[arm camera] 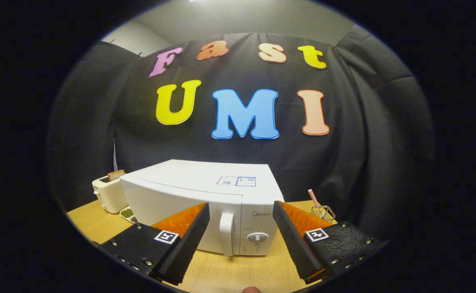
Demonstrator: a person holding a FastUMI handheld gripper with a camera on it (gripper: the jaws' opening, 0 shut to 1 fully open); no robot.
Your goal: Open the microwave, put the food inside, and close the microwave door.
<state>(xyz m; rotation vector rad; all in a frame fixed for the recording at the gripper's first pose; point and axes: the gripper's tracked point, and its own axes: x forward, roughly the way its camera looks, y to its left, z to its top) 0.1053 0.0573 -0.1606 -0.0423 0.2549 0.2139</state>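
A white microwave (199, 195) stands on the wooden table (229, 272) with its door shut. Its vertical handle (226, 233) and a round knob (257, 238) sit on the front, just ahead of the fingers. My gripper (241, 228) hovers in front of the microwave, open, with nothing between its fingers. The handle lies in the gap between the two fingers, a little beyond them. A small dish of green food (127, 213) rests on the table at the microwave's left corner, partly hidden behind the left finger.
A white toaster (108, 193) with a slice of bread in it stands left of the microwave. A small wire basket (322, 211) with a striped stick sits to the right, beyond the right finger. Bare wood lies in front of the microwave.
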